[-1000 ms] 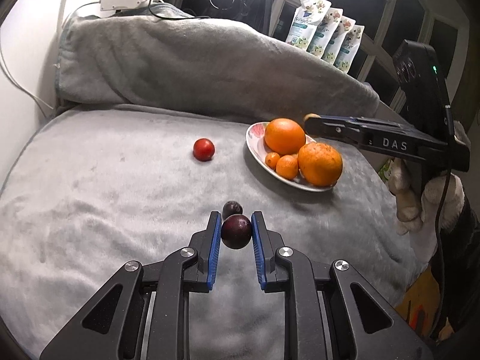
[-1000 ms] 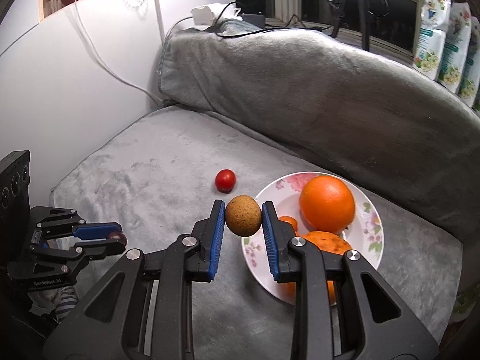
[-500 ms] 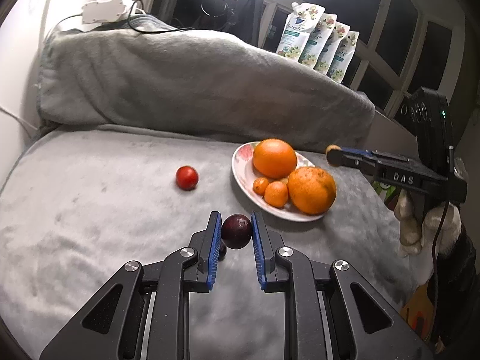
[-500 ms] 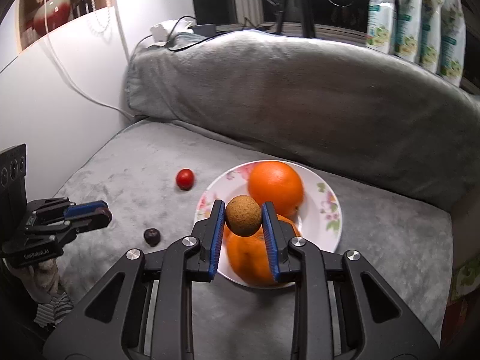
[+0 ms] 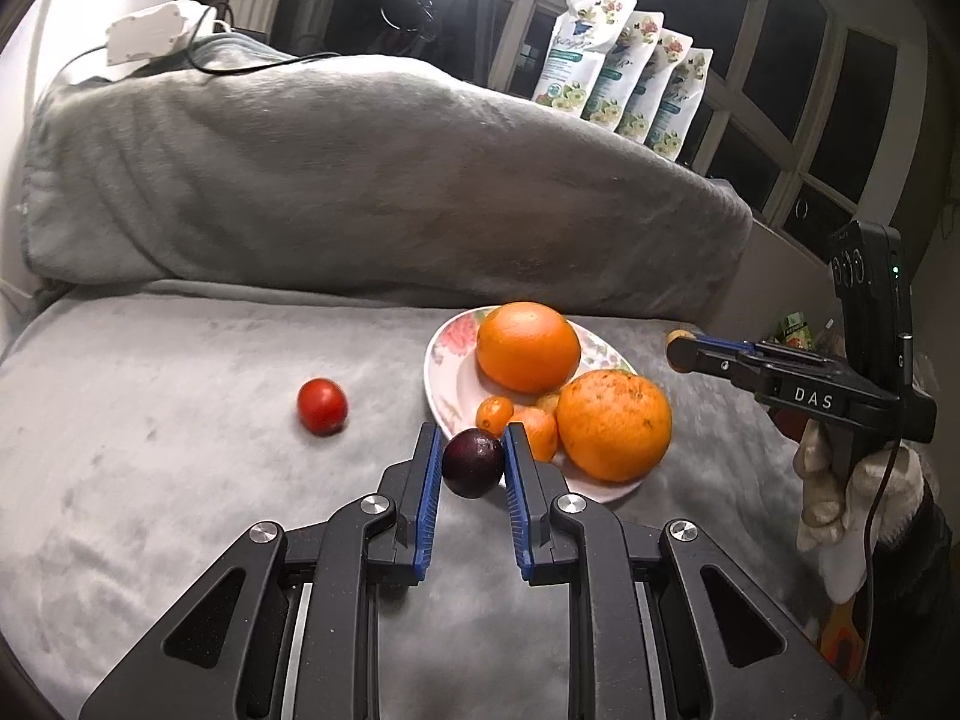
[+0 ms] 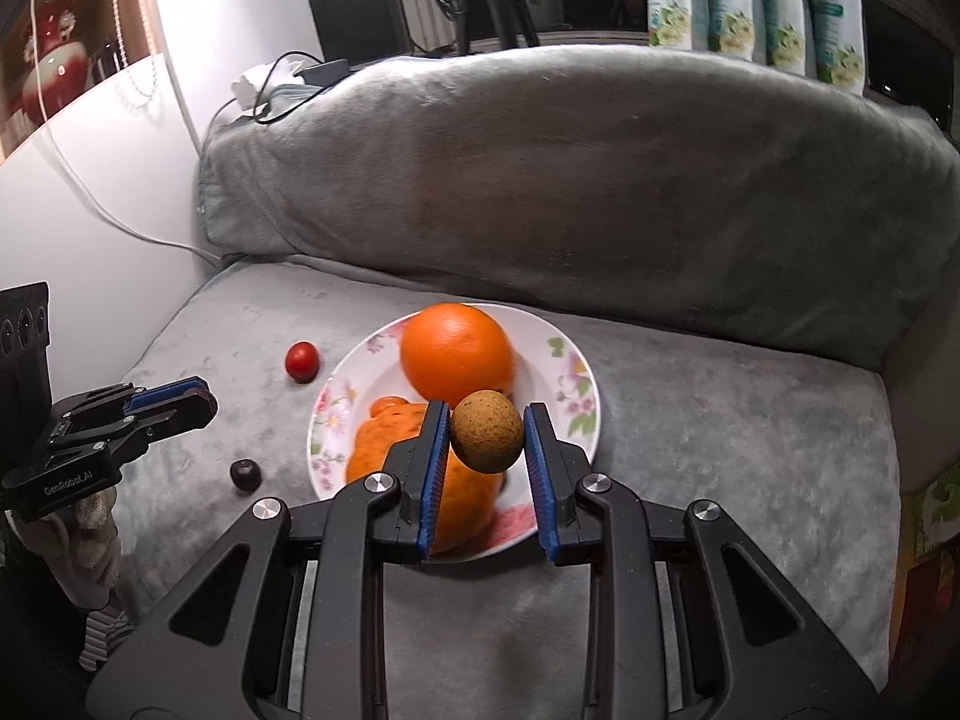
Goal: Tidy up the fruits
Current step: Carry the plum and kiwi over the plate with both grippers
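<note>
Beside the plate point(image 5: 441, 372), the left gripper point(image 5: 471, 465) clamped a dark plum point(image 5: 473, 462), a tomato point(image 5: 322, 406) lying apart. Over that plate, the right gripper point(image 6: 487, 441) pinched a brown fruit point(image 6: 487, 438); another plum point(image 6: 245, 473) lay on the blanket point(image 6: 720, 420).

Both the left gripper point(image 5: 472, 463) and the right gripper point(image 6: 487, 438) are built of black angular frames fastened with silver screws, with ribbed blue pads point(image 5: 429, 480) lining the fingers. White lettering is printed on their sides. A pale knitted glove point(image 5: 837, 510) is worn at three o'clock.
</note>
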{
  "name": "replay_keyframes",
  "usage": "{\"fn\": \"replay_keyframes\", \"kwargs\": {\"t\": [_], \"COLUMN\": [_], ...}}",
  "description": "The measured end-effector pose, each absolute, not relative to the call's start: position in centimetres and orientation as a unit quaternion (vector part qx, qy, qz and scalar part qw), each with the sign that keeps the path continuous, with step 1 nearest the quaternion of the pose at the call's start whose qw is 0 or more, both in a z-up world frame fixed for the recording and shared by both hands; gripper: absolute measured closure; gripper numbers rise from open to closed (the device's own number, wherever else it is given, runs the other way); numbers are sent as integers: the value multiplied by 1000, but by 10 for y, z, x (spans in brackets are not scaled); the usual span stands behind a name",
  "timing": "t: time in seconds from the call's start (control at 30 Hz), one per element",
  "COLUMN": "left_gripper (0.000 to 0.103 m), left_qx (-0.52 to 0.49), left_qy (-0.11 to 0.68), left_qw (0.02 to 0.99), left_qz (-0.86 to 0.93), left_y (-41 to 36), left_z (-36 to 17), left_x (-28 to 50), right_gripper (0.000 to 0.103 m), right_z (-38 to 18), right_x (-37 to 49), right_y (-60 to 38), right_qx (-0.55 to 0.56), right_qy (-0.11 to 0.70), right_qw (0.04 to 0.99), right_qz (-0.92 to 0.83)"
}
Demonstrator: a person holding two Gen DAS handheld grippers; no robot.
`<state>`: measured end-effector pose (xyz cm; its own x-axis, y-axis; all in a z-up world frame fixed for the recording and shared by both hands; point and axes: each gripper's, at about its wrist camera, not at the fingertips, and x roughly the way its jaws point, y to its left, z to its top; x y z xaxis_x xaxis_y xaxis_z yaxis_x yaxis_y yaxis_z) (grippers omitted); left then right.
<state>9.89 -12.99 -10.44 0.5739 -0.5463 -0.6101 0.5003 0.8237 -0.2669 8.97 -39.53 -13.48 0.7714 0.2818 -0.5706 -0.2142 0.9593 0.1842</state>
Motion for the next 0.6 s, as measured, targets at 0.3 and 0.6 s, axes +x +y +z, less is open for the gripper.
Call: {"fn": "replay_keyframes", "kwargs": {"t": [0.3, 0.6], "left_gripper": [84, 84], "left_qx": [-25, -19], "left_qy": [371, 383], "left_qw": [880, 874], "left_qz": [-297, -297], "left_y": [-148, -160], "left_z": [-115, -124], "left_x": [119, 133], "right_gripper": [77, 77], "right_z": [-150, -162], "right_x": [104, 120], "right_y": [-406, -419], "right_qx": [67, 81], "right_qy": [321, 334], "right_qw": [936, 930], "right_qz": [132, 128]}}
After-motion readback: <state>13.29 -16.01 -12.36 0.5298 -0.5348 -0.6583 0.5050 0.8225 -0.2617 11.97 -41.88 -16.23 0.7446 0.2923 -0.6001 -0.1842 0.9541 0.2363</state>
